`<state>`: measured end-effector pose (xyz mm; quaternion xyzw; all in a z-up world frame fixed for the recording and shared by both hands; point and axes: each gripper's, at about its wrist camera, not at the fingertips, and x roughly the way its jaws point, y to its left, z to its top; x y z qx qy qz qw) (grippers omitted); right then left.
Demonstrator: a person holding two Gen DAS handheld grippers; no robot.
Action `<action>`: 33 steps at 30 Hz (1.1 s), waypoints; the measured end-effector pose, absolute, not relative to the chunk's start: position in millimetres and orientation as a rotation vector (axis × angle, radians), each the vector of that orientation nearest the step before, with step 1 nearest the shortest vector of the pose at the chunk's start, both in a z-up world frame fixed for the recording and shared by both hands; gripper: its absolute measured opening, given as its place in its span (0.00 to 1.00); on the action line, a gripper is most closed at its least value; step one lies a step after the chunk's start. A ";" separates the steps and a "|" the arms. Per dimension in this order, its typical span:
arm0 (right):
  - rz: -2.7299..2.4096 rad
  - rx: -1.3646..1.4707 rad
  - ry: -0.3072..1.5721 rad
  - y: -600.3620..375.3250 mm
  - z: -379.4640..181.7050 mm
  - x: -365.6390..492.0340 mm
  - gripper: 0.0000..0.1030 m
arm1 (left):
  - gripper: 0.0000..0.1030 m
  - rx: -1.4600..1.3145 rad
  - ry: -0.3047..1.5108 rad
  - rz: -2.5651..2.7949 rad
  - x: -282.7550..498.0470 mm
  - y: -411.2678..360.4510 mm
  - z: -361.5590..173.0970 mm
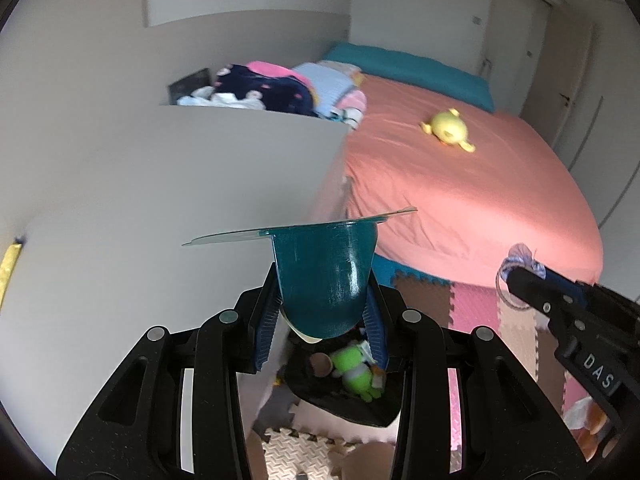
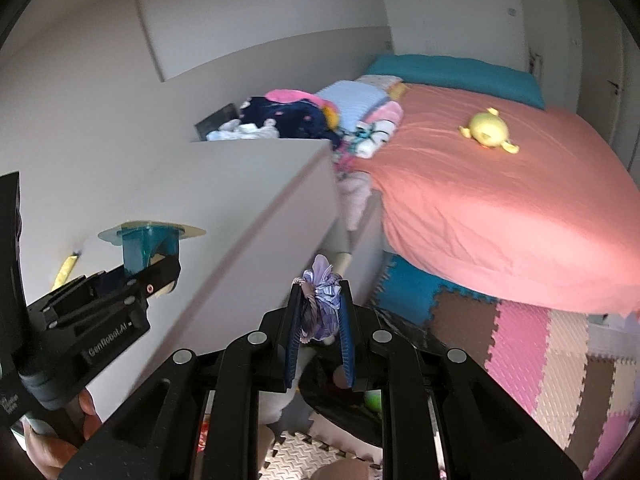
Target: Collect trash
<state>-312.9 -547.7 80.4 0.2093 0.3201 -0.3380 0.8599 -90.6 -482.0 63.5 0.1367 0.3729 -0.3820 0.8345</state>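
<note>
My left gripper (image 1: pixel 324 292) is shut on a teal plastic cup (image 1: pixel 326 276), whose peeled foil lid sticks out flat at the rim. From the right wrist view the same cup (image 2: pixel 146 244) shows at the left, held over the edge of a white dresser (image 2: pixel 224 216). My right gripper (image 2: pixel 321 292) is shut on a crumpled lavender wrapper with a cord (image 2: pixel 324 280). In the left wrist view that wrapper (image 1: pixel 520 254) sits at the tip of the right gripper (image 1: pixel 514 280). Below both grippers lies an open black bag (image 1: pixel 344 400) on the floor.
A green plush (image 1: pixel 354 368) lies in the black bag. A yellow wrapper (image 1: pixel 10 264) lies on the dresser top. The bed with a salmon sheet (image 1: pixel 460 192) carries a yellow plush toy (image 1: pixel 448 130) and a pile of clothes (image 1: pixel 272 88). Foam puzzle mats (image 1: pixel 472 308) cover the floor.
</note>
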 end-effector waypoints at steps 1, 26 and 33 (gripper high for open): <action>-0.719 0.444 0.673 -550.9 78.5 -317.7 0.18 | 0.37 0.300 0.794 -0.820 -94.5 -487.2 60.3; -0.805 0.614 0.661 -609.8 35.8 -346.3 0.97 | 0.95 0.471 0.823 -0.810 -118.3 -541.3 4.6; -0.846 0.625 0.671 -611.6 28.3 -349.3 0.97 | 0.95 0.489 0.855 -0.823 -115.1 -545.1 -3.8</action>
